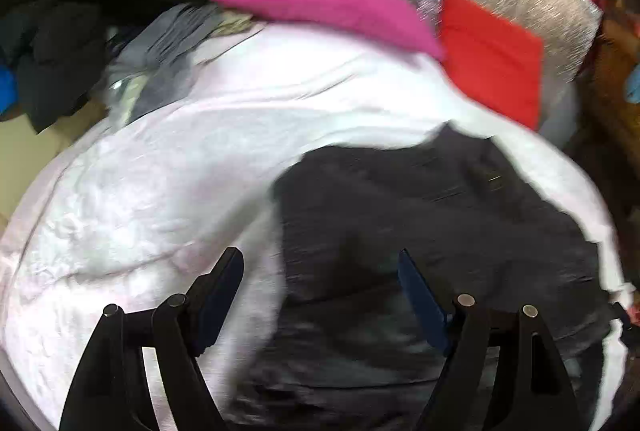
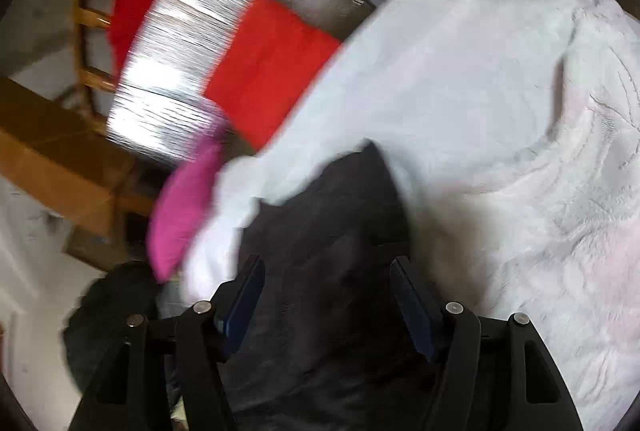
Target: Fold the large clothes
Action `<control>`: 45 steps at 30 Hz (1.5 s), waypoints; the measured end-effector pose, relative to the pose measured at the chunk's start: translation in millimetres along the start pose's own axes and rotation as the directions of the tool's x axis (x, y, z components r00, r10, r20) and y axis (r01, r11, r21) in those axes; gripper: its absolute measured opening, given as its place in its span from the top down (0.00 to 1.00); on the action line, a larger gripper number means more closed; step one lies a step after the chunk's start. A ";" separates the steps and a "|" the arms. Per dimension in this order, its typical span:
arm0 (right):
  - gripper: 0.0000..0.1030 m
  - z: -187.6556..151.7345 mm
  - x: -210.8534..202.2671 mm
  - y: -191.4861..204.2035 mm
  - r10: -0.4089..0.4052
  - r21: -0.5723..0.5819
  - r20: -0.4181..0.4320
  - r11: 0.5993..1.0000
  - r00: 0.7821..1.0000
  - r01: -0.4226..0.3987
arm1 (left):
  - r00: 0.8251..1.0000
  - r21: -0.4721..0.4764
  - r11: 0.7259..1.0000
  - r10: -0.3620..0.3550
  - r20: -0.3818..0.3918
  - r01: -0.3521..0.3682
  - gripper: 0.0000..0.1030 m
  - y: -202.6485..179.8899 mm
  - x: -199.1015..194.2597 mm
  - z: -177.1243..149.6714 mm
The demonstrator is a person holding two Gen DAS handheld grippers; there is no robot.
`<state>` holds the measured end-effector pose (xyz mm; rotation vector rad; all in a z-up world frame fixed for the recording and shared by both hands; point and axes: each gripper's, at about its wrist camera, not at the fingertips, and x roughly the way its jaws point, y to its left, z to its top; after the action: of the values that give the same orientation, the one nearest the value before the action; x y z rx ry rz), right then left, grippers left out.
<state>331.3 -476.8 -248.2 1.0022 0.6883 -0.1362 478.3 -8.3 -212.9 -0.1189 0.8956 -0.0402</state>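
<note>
Gaping, both claws — left claw (image 1: 320, 263), right claw (image 2: 326, 271) — above dark garment (image 1: 420, 231).

A dark grey, nearly black garment (image 1: 432, 231) lies spread on a pale white-pink fleecy blanket (image 1: 160, 191), covering its near right part in the left wrist view. Its cloth is flat but rumpled, with an uneven outline; one corner rises to a small peak at its far edge. In the right wrist view the same dark garment (image 2: 328, 231) runs from the near edge up to a pointed tip, with the blanket (image 2: 520, 151) reaching round it on the right and far side. Motion blur hides seams and fastenings, so it may be a jacket or trousers; which one cannot be told.
</note>
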 end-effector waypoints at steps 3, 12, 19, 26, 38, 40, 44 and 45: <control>0.33 -2.4 33.6 2.6 -0.077 -0.037 -0.074 0.997 0.994 0.075 | 0.996 0.027 0.998 0.050 -0.067 -0.049 0.22 4.9 18.9 -9.6; 0.75 -36.3 31.2 74.9 -0.307 -0.415 0.069 0.856 0.949 0.307 | 0.982 -0.064 0.987 -0.151 -0.110 0.144 0.47 8.5 23.9 -12.5; 0.67 -35.6 57.6 47.7 -0.409 -0.434 0.017 0.819 0.912 0.376 | 0.981 0.003 0.997 -0.071 -0.180 0.072 0.26 -3.4 43.6 -23.9; 0.23 -6.4 3.8 43.0 -0.262 -0.361 0.036 0.896 0.964 0.257 | 0.991 -0.005 0.997 -0.080 -0.108 0.080 0.26 6.2 17.4 -22.3; 0.23 -23.4 -7.8 8.3 -0.206 -0.302 -0.059 0.936 0.977 0.179 | 0.985 0.014 0.997 -0.074 -0.156 0.077 0.25 2.4 16.4 -52.3; 0.27 -31.9 17.4 15.5 -0.252 -0.333 -0.089 0.919 0.964 0.210 | 0.990 0.052 0.997 -0.040 -0.138 0.048 0.27 -6.0 19.1 -54.7; 0.40 -39.7 33.3 27.8 -0.347 -0.420 -0.045 0.857 0.937 0.298 | 0.995 0.130 0.992 0.018 -0.096 -0.005 0.33 -22.2 13.3 -55.8; 0.41 -40.4 29.7 35.0 -0.359 -0.433 -0.025 0.845 0.933 0.313 | 0.996 0.152 0.988 0.031 -0.082 -0.019 0.33 -24.3 12.9 -54.6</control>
<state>349.9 -418.8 -254.3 0.4639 0.9432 -0.2309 444.1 -38.3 -253.8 0.0362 0.9748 -0.0902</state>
